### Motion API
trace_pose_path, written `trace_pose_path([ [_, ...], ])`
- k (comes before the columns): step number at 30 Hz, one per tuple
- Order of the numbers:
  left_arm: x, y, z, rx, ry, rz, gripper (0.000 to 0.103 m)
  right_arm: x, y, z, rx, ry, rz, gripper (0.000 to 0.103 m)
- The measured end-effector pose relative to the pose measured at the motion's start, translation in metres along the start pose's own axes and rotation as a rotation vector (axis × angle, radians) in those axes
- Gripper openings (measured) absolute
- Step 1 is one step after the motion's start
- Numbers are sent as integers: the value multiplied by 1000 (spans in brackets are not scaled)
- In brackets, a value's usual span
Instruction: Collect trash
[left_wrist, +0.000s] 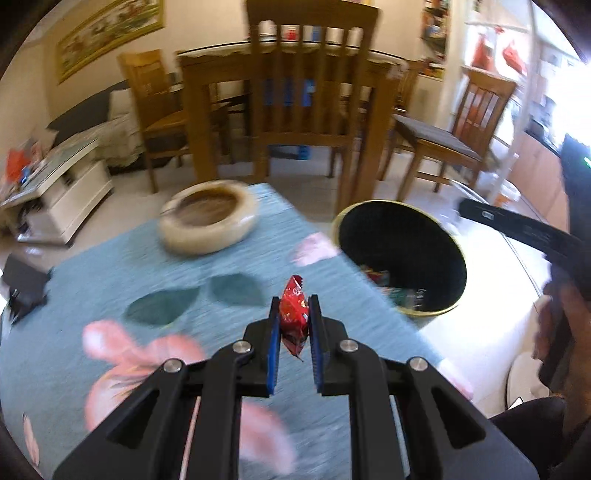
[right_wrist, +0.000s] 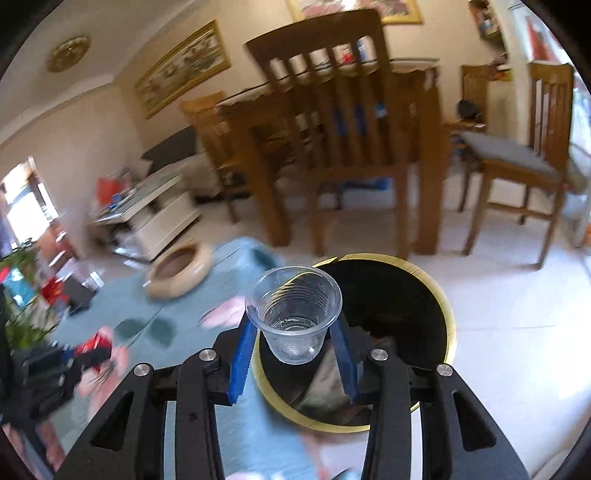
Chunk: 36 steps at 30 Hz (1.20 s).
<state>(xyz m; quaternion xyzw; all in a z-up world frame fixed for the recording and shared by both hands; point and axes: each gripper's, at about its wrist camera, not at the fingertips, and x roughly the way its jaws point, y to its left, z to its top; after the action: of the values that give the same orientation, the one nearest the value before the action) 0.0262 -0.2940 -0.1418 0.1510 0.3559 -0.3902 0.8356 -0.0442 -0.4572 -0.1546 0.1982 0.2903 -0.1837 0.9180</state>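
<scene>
Cup (right_wrist: 293, 314) in our right claw (right_wrist: 291, 354), pinched part-open, hangs over the bin (right_wrist: 448, 314) off the bench (left_wrist: 110, 273) corner, so we should release it well inside, then bring the left claw (left_wrist: 293, 332), shut on the wrapper (left_wrist: 293, 317), across.

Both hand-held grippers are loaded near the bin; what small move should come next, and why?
Probably open the right hand-held gripper: its clear plastic cup already hangs over the black bin, while the left hand-held gripper with the red wrapper is over the blue cloth, short of the rim.
</scene>
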Motion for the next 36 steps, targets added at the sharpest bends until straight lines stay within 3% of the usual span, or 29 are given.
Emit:
trace_pose_path([
  [3, 11, -29, 10, 48, -5, -24, 15, 32, -20, -6, 51, 92, -56, 51],
  [4, 16, -40, 14, 64, -4, -33, 15, 40, -28, -8, 81, 121, -49, 62],
  [6, 23, -52, 19, 82, -1, -44, 15, 38, -40, -7, 131, 107, -45, 62],
  [10, 42, -73, 25, 110, 18, -66, 15, -8, -47, -2, 178, -79, -75, 79],
  [13, 60, -89, 30, 133, 41, -78, 16, -53, -48, -1, 228, -270, -61, 81],
  [15, 71, -96, 34, 144, 54, -84, 16, -84, -42, -6, 256, -407, -42, 93],
  [16, 77, -100, 35, 152, 58, -87, 16, -91, -37, -7, 248, -438, -36, 97],
  [20, 112, -110, 48, 141, 113, -108, 20, -104, -20, -5, 192, -505, -5, 97],
  [22, 127, -116, 55, 137, 127, -108, 34, -112, -19, -6, 191, -537, 17, 97],
  [24, 135, -120, 60, 141, 135, -103, 39, -119, -21, -5, 191, -563, 18, 97],
  [26, 143, -122, 67, 134, 134, -110, 54, -121, -24, -3, 204, -582, 16, 98],
  [28, 147, -121, 71, 114, 133, -141, 93, -120, -30, -3, 218, -588, 17, 99],
  [30, 148, -118, 73, 82, 132, -178, 96, -119, -32, -3, 227, -588, 17, 99],
  [36, 141, -115, 70, 45, 118, -198, 98, -120, -26, -3, 205, -597, 3, 99],
])
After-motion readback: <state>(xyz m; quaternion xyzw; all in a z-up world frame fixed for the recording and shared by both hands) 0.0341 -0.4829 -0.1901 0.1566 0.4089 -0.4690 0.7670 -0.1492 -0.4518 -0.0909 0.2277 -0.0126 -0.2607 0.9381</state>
